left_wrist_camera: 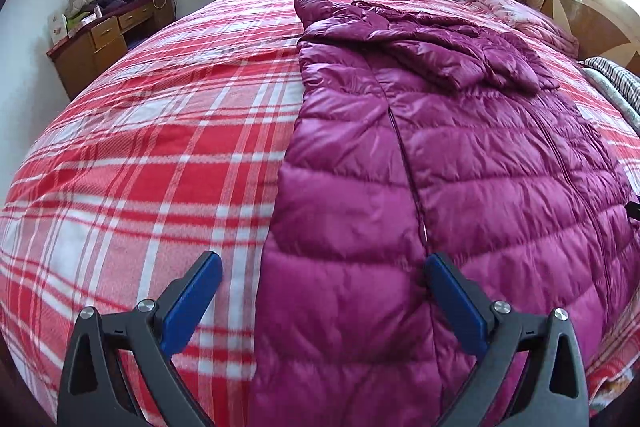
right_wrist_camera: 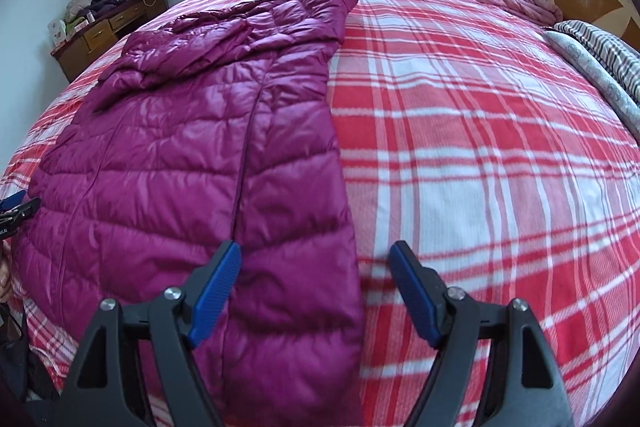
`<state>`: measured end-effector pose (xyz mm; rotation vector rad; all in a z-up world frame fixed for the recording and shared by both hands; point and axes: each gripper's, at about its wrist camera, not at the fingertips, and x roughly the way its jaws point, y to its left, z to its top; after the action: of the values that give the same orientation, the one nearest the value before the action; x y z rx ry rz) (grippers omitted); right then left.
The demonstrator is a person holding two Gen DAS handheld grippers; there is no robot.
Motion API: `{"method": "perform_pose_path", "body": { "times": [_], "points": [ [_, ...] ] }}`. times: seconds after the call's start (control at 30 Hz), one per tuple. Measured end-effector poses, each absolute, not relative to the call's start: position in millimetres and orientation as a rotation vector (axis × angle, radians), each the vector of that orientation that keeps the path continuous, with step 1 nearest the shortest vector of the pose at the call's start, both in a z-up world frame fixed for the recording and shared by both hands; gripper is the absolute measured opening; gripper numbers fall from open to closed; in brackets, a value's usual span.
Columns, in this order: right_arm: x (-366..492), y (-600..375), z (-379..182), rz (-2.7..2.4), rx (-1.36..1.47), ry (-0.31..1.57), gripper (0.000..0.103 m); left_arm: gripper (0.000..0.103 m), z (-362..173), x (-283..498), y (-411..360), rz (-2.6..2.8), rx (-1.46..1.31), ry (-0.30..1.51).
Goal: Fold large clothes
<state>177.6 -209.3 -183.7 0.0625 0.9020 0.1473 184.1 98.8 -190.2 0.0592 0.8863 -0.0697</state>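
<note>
1. Lying lengthwise on the red plaid bedspread [left_wrist_camera: 152, 155], the magenta puffer coat [left_wrist_camera: 460, 167] stretched from the near edge of the bed towards the far window, zip line up, its sleeves already folded in and bunched across the far end.
2. The left gripper [left_wrist_camera: 324, 263] hung over the coat's near left edge with its jaws spread wide, one blue pad over the plaid and the other over the zip, nothing pinched.
3. The right gripper [right_wrist_camera: 316, 255] hung over the near right edge in the same way, jaws wide apart and empty.
4. The coat looked light, soft and springy; its shiny quilted shell would likely be slippery and puff back after pressing.
5. A sound hold would be at the near hem corners, biting deep into a quilted channel or the hem seam rather than the slick surface, one corner to each gripper.
6. Trapped air might make the fold creep open.
</note>
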Motion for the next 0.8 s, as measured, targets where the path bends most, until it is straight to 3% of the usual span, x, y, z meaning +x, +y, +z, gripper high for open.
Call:
{"method": "perform_pose_path", "body": {
  "times": [0.27, 0.4, 0.47, 0.53, 0.6, 0.67, 0.8],
  "points": [
    [149.7, -204.9, -189.4, 0.166, 0.072, 0.907, 0.072, 0.102, -188.3, 160.9, 106.5, -0.114, -0.016, 0.930],
    [142.0, -200.0, -190.8, 0.187, 0.068, 0.912, 0.061, 0.102, -189.0, 149.4, 102.8, -0.138, -0.011, 0.940],
    [141.2, -199.1, -190.3, 0.209, 0.089, 0.917, 0.050, 0.100, -189.5, 145.4, 100.8, -0.153, -0.009, 0.944],
    [139.6, -197.2, -188.4, 0.250, 0.118, 0.921, 0.025, 0.078, -187.7, 141.6, 98.2, -0.161, 0.011, 0.937],
    [137.5, -195.8, -186.8, 0.275, 0.136, 0.923, 0.019, 0.039, -183.5, 138.8, 96.9, -0.182, 0.024, 0.931],
    [136.0, -193.7, -184.9, 0.277, 0.132, 0.916, 0.017, 0.025, -180.4, 136.9, 98.9, -0.202, 0.003, 0.936],
    [128.7, -194.1, -173.8, 0.290, 0.148, 0.888, 0.012, 0.010, -169.1, 131.2, 99.2, -0.227, 0.007, 0.899]
  ]
}}
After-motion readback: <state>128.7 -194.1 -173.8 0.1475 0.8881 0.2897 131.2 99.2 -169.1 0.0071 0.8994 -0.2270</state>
